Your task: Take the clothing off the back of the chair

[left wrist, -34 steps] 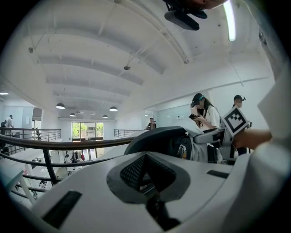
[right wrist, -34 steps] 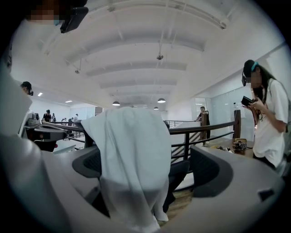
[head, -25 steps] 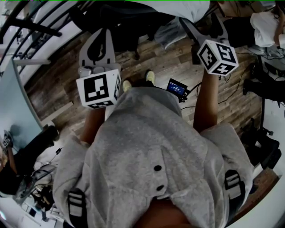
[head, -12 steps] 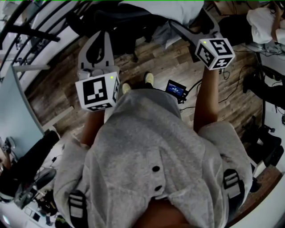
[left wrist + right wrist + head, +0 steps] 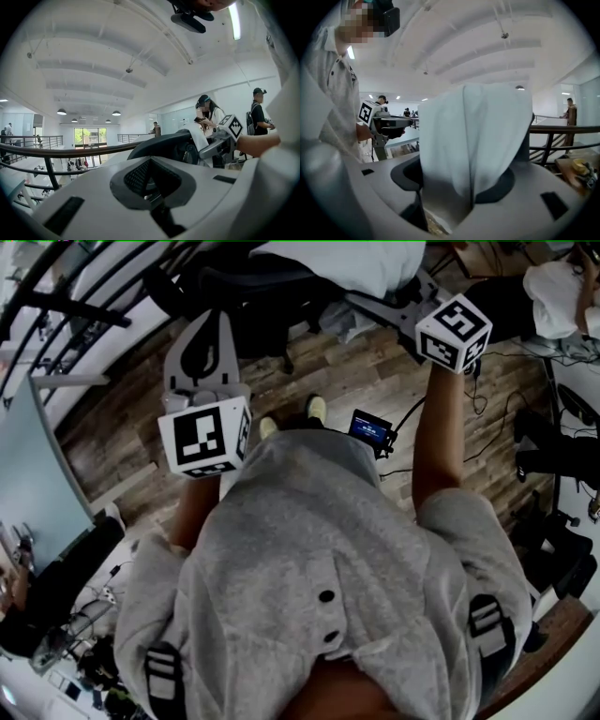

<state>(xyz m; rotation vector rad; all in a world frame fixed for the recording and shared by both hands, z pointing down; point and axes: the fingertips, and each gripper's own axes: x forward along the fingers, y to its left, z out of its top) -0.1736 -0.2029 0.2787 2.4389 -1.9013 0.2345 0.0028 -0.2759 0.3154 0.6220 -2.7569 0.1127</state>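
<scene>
Grey sweatshirt fabric point(image 5: 319, 540) fills the foreground of the head view, and both bare forearms reach out past it over the wooden floor point(image 5: 122, 418). The left gripper point(image 5: 214, 322) hangs in open air short of the chair, its jaws pressed together with nothing between them. Further out, the right gripper point(image 5: 380, 298) has its jaws pinching a gathered fold of the white garment point(image 5: 473, 136). The right gripper view shows that cloth bunched down into the throat of the jaws. The garment lies draped over the top of the black office chair's backrest point(image 5: 253, 287), not yet lifted clear.

The step in hand looks like securing the grasp before the lift. To do it well, the pinch should stay firm on a thick fold near the top edge. The pull should go up and over the backrest rather than sideways. A sideways drag could snag the cloth or roll the chair. The free left gripper could take a second corner if the fabric drags.

Against the earlier frames, the right gripper has swung in toward the garment and turned. Its jaws have just been closing, with the cloth between them. The left gripper sits about where it was.
</scene>
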